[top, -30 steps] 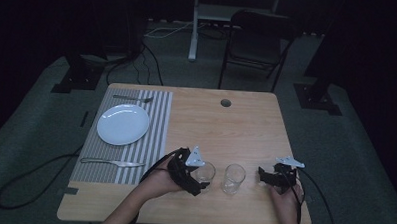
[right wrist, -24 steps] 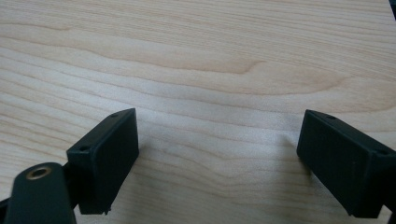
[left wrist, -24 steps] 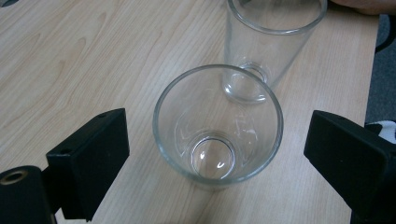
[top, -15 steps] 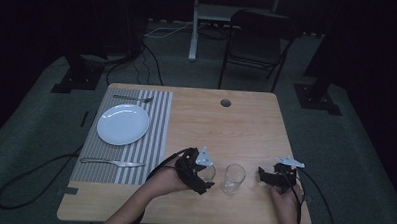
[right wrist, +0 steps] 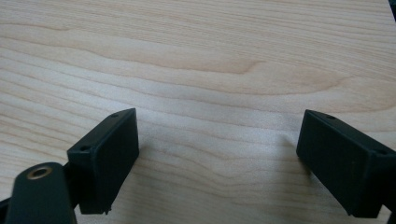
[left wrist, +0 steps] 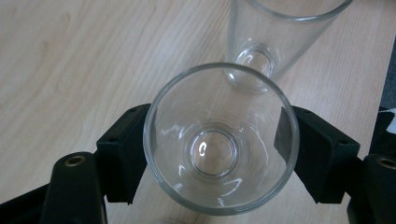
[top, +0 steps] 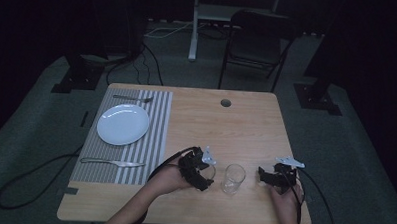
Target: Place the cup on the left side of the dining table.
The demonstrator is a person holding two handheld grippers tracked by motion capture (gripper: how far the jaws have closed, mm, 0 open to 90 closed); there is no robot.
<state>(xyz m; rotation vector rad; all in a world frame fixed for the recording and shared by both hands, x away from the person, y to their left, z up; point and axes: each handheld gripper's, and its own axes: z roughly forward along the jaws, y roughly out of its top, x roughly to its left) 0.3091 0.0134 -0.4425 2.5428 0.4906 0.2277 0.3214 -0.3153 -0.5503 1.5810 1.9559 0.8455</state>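
Observation:
A clear drinking glass [left wrist: 219, 140] stands between the jaws of my left gripper [left wrist: 212, 156], seen from above its rim. Both black pads [left wrist: 122, 158] press against its sides, so the gripper is shut on it. A second clear glass [left wrist: 275, 32] stands upright just beyond it, almost touching. In the high view the left gripper [top: 204, 171] is near the table's front edge, with the second glass [top: 233, 178] right beside it. My right gripper [top: 265, 177] rests further right on the wood. Its jaws are wide open in the right gripper view [right wrist: 219, 154], with bare table between them.
A striped placemat [top: 150, 140] at the left carries a white plate [top: 123, 124], a fork [top: 132, 97] behind it and a knife [top: 112, 162] in front. The wooden table [top: 226, 128] has a cable hole [top: 225, 102] at the back. A folding chair [top: 256, 39] stands behind.
My left gripper has edged slightly to the right with the glass, nearer to the standing glass. The right gripper has stayed put.

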